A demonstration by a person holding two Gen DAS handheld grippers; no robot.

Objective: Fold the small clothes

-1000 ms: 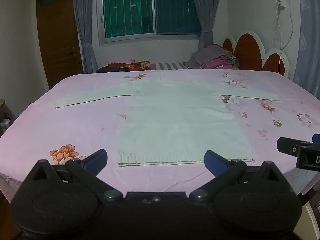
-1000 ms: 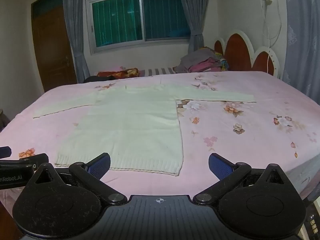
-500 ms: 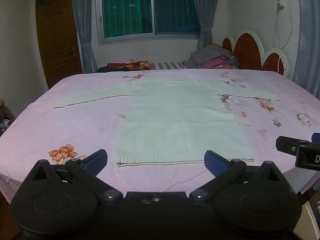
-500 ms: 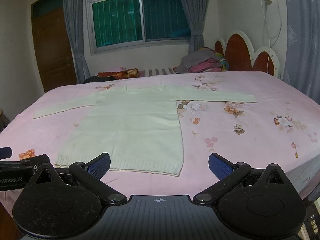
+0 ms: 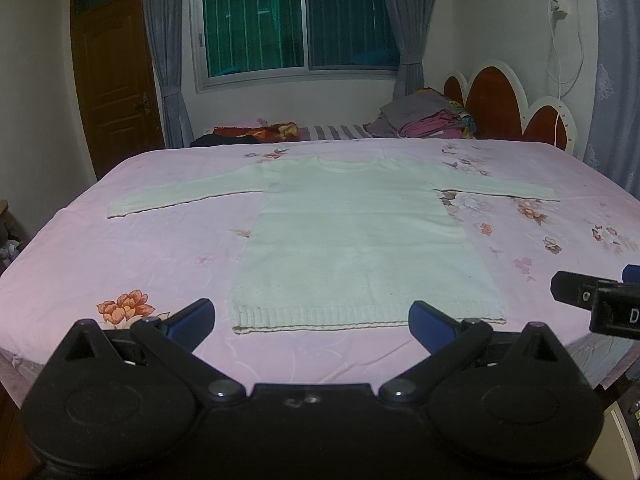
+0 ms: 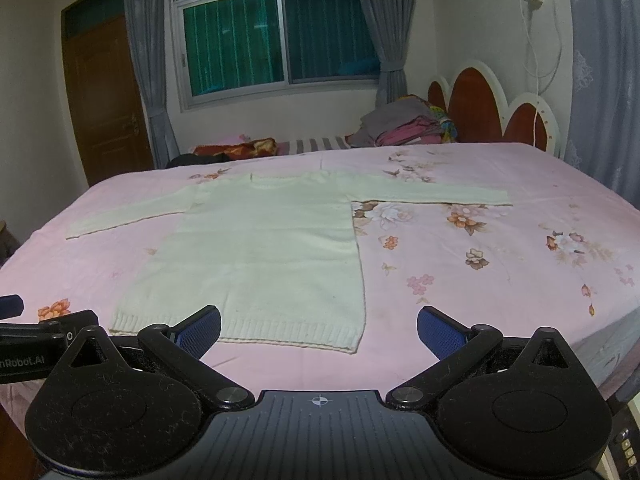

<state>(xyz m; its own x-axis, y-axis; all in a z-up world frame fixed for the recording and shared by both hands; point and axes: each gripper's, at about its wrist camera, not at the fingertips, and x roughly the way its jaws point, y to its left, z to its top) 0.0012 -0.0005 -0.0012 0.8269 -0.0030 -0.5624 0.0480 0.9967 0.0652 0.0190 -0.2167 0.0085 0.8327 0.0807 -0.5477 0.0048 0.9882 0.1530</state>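
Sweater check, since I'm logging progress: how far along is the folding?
Done: the sweater lies flat on the bed, sleeves spread out. In hand: nothing; the left gripper and right gripper are open near the hem. Left: every fold.

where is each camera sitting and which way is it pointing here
Left wrist: sits on the left claw at the near edge of the bed, facing across it to the window; the white sweater is centred, its own open blue fingers show, and the right claw pokes in at the right edge.
Right wrist: sits on the right claw, same heading, further right; the sweater lies left of centre, its open fingers show, and the left claw pokes in at the left.
Shared: sweater, bed, window, headboard, clothes pile.
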